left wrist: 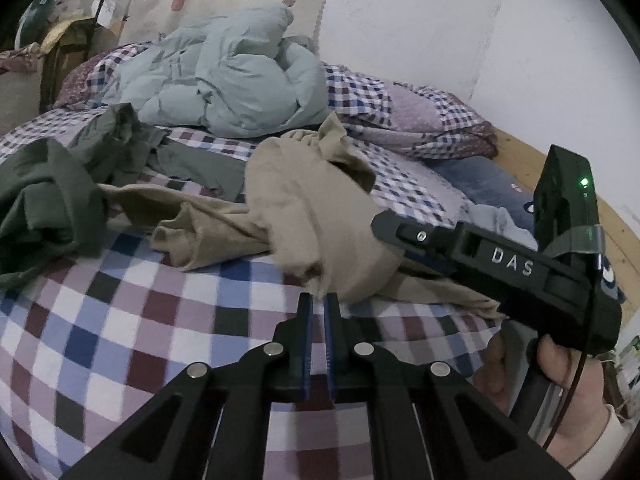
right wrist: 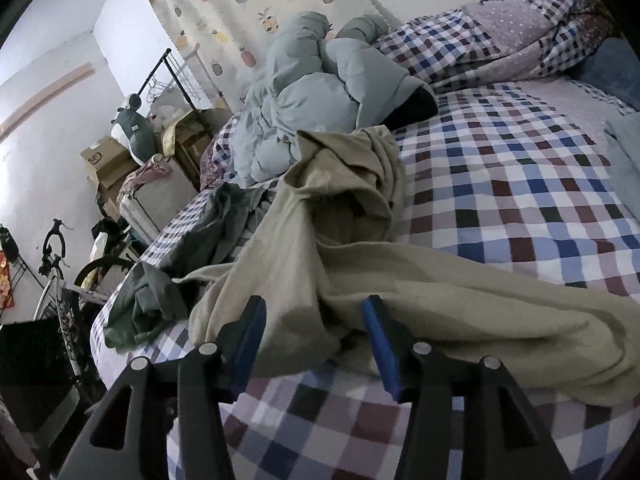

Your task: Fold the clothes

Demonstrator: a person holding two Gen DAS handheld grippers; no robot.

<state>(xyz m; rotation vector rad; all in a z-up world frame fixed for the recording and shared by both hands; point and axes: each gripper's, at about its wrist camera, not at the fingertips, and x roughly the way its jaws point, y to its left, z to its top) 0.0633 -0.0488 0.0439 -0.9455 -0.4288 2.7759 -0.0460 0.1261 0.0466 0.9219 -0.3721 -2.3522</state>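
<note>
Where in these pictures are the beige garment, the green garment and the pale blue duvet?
Beige garment (right wrist: pixel 440 292): right wrist view, on its broad flat stretch near the claw.
Green garment (left wrist: pixel 44 200): left wrist view, on its bunched bulk at the left.
Duvet (left wrist: pixel 224 76): left wrist view, middle of the heap.

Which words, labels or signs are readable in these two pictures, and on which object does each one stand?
"DAS": white letters on the black body of the right gripper, seen from the left wrist.
"SF" (uncertain, partly hidden): mark on the cardboard box beside the bed, seen from the right wrist.
Small red mark on the blue pillow: too small to read.
No other text is legible.
</note>
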